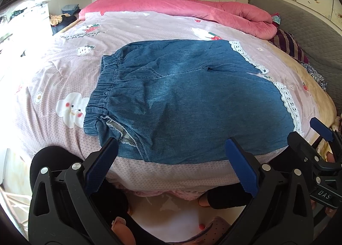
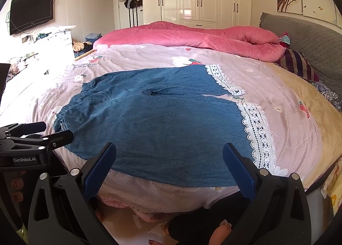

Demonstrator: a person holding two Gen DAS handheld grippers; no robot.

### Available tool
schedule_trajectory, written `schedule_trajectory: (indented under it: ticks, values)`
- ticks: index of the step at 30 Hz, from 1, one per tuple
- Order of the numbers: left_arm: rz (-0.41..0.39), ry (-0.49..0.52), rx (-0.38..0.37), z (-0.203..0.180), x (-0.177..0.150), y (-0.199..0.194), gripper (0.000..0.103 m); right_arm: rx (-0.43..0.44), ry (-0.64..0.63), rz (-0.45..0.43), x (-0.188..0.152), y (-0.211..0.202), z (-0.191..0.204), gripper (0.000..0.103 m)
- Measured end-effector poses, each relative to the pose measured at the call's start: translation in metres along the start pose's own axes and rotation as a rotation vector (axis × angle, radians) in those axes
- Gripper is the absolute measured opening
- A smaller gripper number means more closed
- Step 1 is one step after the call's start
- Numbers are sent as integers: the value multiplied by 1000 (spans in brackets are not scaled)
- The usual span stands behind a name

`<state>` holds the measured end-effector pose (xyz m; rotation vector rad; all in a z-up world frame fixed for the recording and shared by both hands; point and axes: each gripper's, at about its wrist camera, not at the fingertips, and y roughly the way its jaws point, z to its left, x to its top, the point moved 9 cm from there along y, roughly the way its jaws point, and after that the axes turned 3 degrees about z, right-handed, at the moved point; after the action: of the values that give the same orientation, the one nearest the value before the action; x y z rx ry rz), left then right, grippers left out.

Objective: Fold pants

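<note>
Blue denim pants [image 1: 183,99] with white lace hems lie flat on the pink patterned bedspread [image 1: 139,28]; the elastic waistband is at the left and the legs run right. They also show in the right wrist view [image 2: 162,121]. My left gripper [image 1: 171,150] is open and empty, above the near edge of the pants by the waistband side. My right gripper [image 2: 168,155] is open and empty, above the near edge of the near leg. The right gripper also shows at the right edge of the left wrist view [image 1: 322,133]; the left gripper shows at the left of the right wrist view [image 2: 51,135].
A rolled pink quilt [image 2: 192,37] lies along the far side of the bed. A grey headboard [image 2: 310,41] and striped pillow [image 2: 299,63] are at the right. White drawers [image 2: 62,43] and a wall TV [image 2: 32,14] stand at the left. The person's legs and feet [image 1: 205,200] are below the bed edge.
</note>
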<state>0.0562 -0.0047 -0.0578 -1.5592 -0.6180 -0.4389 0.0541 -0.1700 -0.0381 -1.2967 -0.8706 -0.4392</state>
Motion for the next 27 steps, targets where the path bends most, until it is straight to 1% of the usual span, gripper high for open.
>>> schedule_trajectory:
  ticks: [12,22,27]
  values:
    - [-8,-7,12,4,5,0,94,2,0,7,1,5,0,99]
    - [-4,-13,4,10,8,11,94,28,-12,30,10,25,5,99]
    - [8,-38,-7,22,15,22,94,46,-33,36,23,41,8,99]
